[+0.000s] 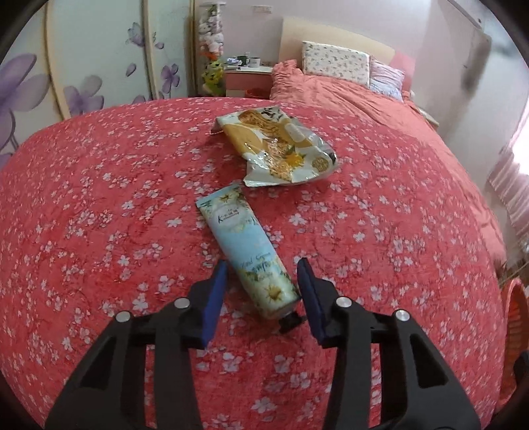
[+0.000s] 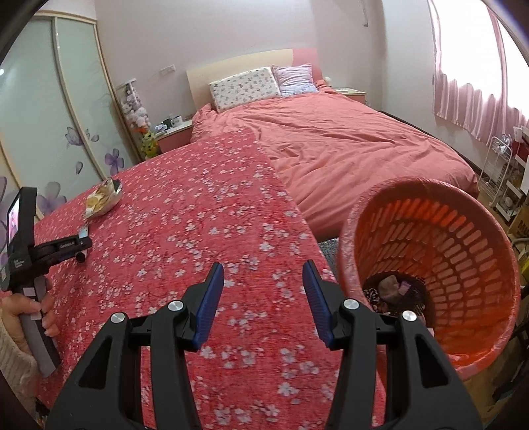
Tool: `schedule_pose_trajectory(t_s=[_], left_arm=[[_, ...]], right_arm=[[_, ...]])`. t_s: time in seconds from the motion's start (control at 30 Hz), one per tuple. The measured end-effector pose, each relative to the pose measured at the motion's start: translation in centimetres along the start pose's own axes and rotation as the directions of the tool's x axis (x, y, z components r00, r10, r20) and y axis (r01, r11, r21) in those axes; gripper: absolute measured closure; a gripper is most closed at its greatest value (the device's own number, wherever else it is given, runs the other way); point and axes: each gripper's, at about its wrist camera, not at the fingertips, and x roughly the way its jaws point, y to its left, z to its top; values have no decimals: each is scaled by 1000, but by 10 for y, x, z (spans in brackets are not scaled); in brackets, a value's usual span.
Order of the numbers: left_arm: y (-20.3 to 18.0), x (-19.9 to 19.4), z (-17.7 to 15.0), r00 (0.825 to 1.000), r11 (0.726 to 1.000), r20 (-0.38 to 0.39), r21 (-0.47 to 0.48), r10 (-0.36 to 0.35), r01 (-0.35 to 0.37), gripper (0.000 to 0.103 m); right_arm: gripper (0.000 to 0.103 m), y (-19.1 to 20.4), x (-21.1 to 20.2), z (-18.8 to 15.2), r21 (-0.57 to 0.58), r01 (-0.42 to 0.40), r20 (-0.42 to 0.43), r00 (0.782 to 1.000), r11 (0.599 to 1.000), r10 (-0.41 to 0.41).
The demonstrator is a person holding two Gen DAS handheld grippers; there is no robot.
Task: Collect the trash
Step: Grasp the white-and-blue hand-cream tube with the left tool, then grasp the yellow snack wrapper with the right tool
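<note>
On the red floral bedspread (image 1: pixel 99 215), a pale-blue hand-cream tube (image 1: pixel 251 254) is straddled, ungripped, by the half-open left tool (image 1: pixel 263 276); a crumpled wrapper (image 1: pixel 277 145) remains; the right tool (image 2: pixel 263 274) is held half-open, empty.

Walls: pale pink (image 2: pixel 231 29), plain.
Wardrobe: sliding doors (image 2: pixel 49 115) printed with purple flowers, seen at left.
Bed: coral duvet (image 2: pixel 347 139), two pillows (image 2: pixel 244 86) set against a cream headboard.
Window: pink curtains (image 2: pixel 469 96), daylight admitted at right.
Nightstand: pink (image 1: pixel 246 77), mugs placed on top.
</note>
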Motion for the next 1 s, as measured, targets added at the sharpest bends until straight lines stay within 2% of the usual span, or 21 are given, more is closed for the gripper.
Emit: schedule_pose_trajectory(t_s=[0.1, 0.33, 0.57, 0.6, 0.73, 0.87, 1.0], left_arm=[[9, -1, 2, 999, 999, -3, -8, -33, 33, 61], [46, -4, 2, 999, 999, 8, -8, -42, 42, 59], [44, 0, 10, 999, 999, 14, 2, -46, 46, 59], [43, 2, 12, 999, 999, 13, 4, -49, 49, 60], [38, 7, 12, 1000, 999, 19, 35, -20, 20, 74], [42, 5, 12, 1000, 998, 18, 62, -8, 6, 75], [72, 0, 13, 1000, 998, 12, 52, 19, -20, 75]], right_arm=[[53, 7, 2, 0, -13, -6, -1, 1000, 1000, 6], [53, 31, 14, 3, -36, -41, -16, 999, 999, 41], [53, 56, 25, 5, -79, -66, -36, 997, 995, 63], [53, 60, 27, 5, -85, -67, -39, 997, 994, 64], [53, 69, 33, 7, -98, -74, -49, 996, 992, 69], [53, 85, 44, 14, -111, -88, -63, 995, 990, 82], [53, 102, 55, 22, -129, -118, -77, 991, 985, 109]])
